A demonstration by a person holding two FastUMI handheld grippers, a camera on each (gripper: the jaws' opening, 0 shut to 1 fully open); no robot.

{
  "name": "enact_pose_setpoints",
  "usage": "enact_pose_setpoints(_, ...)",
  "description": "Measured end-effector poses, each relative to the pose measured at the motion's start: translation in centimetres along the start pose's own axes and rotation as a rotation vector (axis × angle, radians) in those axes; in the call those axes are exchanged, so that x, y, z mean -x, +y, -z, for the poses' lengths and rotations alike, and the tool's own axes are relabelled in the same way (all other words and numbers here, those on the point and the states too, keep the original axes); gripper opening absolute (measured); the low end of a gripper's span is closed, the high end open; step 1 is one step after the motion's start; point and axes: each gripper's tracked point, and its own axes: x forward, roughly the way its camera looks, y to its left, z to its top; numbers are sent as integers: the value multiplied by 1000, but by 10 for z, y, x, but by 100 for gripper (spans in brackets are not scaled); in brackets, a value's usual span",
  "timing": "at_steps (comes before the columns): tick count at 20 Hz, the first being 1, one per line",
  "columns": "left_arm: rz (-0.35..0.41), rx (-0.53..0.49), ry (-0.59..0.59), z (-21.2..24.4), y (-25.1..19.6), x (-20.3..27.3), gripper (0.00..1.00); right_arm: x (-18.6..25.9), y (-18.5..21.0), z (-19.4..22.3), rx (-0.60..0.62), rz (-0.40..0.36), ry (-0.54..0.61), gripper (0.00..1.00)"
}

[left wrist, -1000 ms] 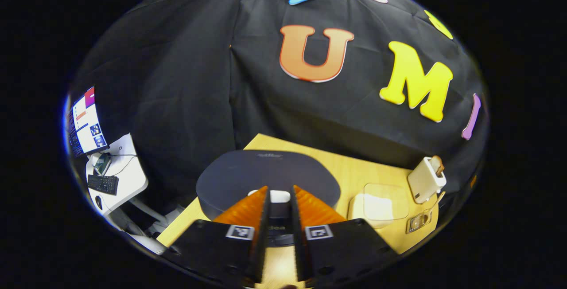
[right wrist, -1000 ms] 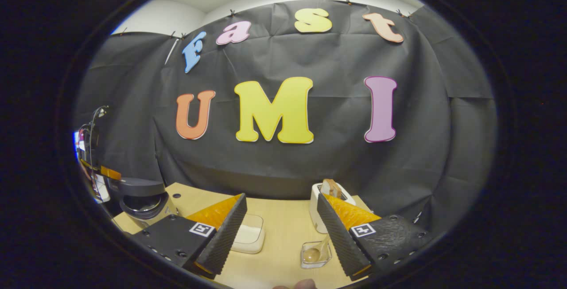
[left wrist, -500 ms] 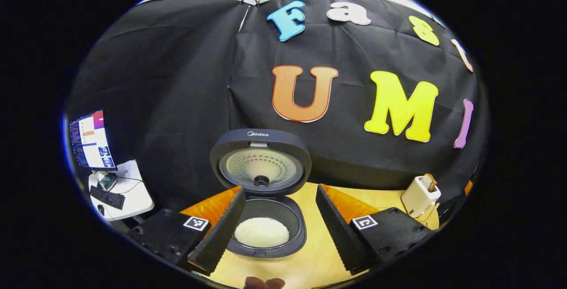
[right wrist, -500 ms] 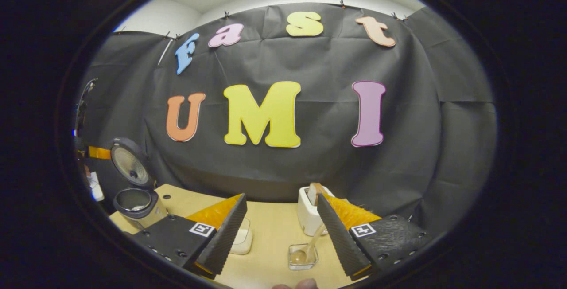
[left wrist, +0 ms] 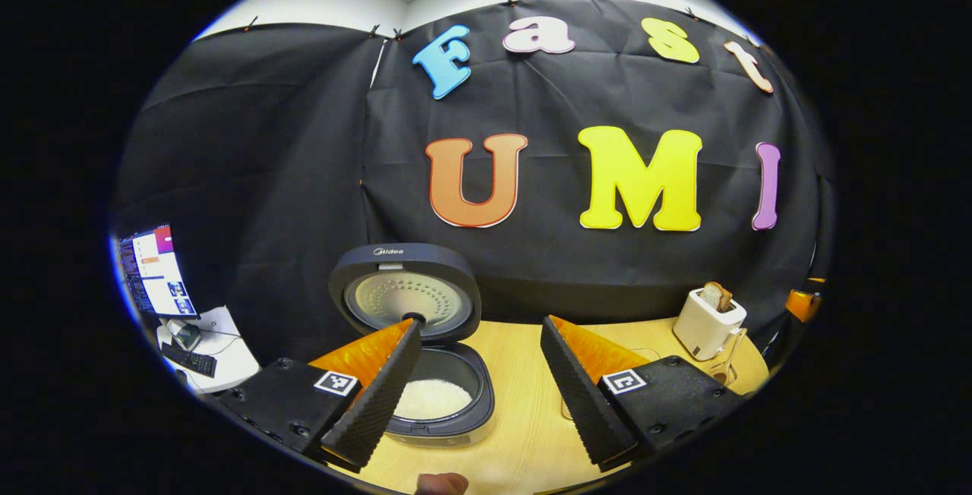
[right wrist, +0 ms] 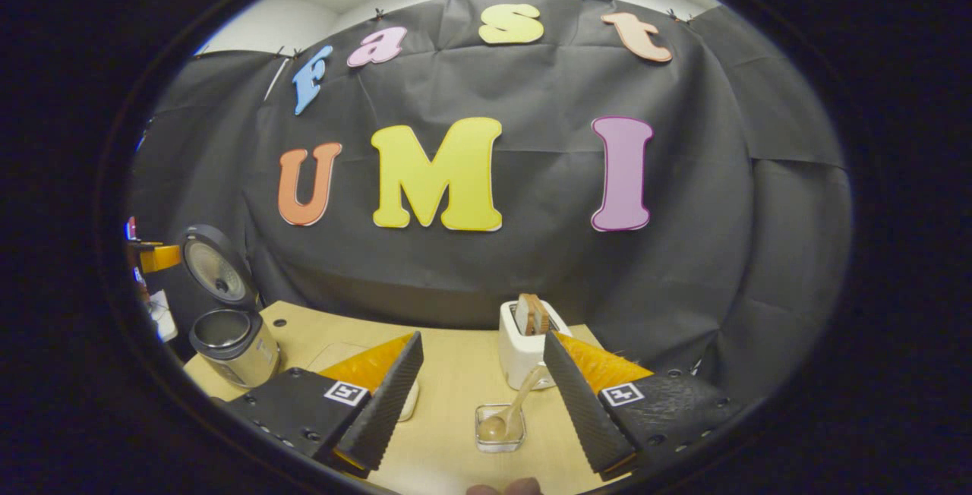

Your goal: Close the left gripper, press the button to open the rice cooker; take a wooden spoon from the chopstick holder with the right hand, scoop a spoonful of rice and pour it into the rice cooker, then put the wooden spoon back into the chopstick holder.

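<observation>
Jaws of both grippers gape empty; wooden spoon [right wrist: 516, 406] leans handle-up against chopstick holder [right wrist: 522, 342].

Cloth-walled booth [right wrist: 471, 282], computer desk [left wrist: 209, 343] beside

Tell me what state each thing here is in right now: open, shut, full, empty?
Rice cooker: open, white rice in the pot.
Lid: raised upright.
Left gripper: open, holding nothing.
Right gripper: open, holding nothing.
Wooden spoon: leaning, bowl down in the clear holder, not yet taken.
Toaster: a bread slice standing up out of the slot.
</observation>
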Motion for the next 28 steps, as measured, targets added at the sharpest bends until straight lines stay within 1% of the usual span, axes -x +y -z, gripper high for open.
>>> enact_pose_setpoints(1, 0, -11, -9, -1, -7, 2, 95, -2, -4, 4, 0, 2, 13, 97)
enact_pose_setpoints(2, -1, -10, -20, -3, -13, 3, 100, -5, -6, 8, 0, 1, 24, 97)
enact_pose_setpoints(4, -5, 5, -37, -7, -26, 7, 100, -11, -11, 19, 0, -5, 49, 95)
enact_pose_setpoints(6, -13, -1, -58, -12, -38, 10, 100, -21, -19, 32, -7, -14, 86, 95)
enact_pose_setpoints(8, 13, 18, -64, -16, -60, 11, 100, -34, -28, 46, -15, -17, 121, 96)
enact_pose_setpoints(9, 16, 25, -64, -18, -67, 10, 100, -41, -33, 54, -14, -21, 139, 97)
enact_pose_setpoints(10, 24, 27, -65, -20, -75, 9, 100, -48, -37, 60, -14, -26, 154, 95)
enact_pose_setpoints(14, 40, 27, -68, -29, -101, 5, 100, -81, -52, 88, -29, -50, 216, 96)
enact_pose_setpoints(17, 42, 17, -69, -33, -113, 4, 100, -112, -59, 114, -63, -71, 274, 95)
enact_pose_setpoints(21, 44, -19, -59, -35, -129, -2, 100, -145, -58, 150, -117, -103, 365, 96)
enact_pose_setpoints(26, 26, -26, -51, -34, -135, -2, 100, -179, -59, 180, -153, -106, 429, 96)
enact_pose_setpoints(27, 18, -27, -45, -33, -134, -2, 100, -185, -57, 186, -158, -110, 440, 87)
enact_pose_setpoints(28, 9, -27, -39, -31, -132, -3, 100, -190, -57, 193, -161, -113, 454, 84)
